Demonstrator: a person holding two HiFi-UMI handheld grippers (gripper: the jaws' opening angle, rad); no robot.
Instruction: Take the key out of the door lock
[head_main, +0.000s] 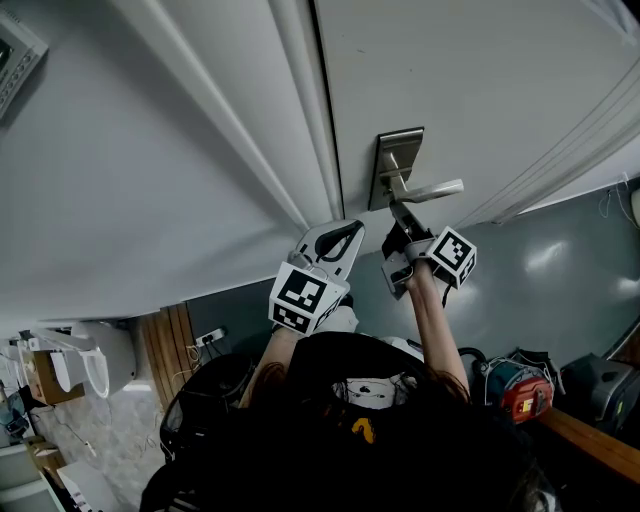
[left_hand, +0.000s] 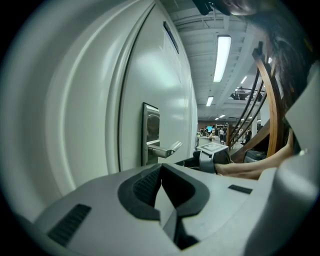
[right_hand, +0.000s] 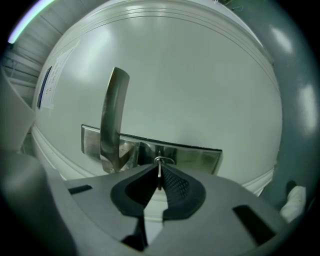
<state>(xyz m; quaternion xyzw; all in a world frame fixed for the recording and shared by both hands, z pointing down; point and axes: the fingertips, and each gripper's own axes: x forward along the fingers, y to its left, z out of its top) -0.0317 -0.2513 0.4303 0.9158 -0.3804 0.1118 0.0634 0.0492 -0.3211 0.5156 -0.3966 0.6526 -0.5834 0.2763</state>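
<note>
Gripping the key (right_hand: 159, 169) edge-on, your right gripper (right_hand: 159, 175) should pull straight back from the lock plate (right_hand: 195, 156) along the key's shaft; your left gripper (left_hand: 161, 172) is closed and empty.

**White wall, grey floor, strip-lit hall**

White wall (head_main: 120, 180) w/ moulded trim met a glossy grey floor (head_main: 560, 270). Wood slats (head_main: 170, 345) lay lower left, a wood ledge (head_main: 590, 440) lower right. Overhead, a long strip light (left_hand: 221, 57) lit the ceiling; curved wooden rails (left_hand: 272, 100) rose nr a bright hall in the bkgd.
</note>
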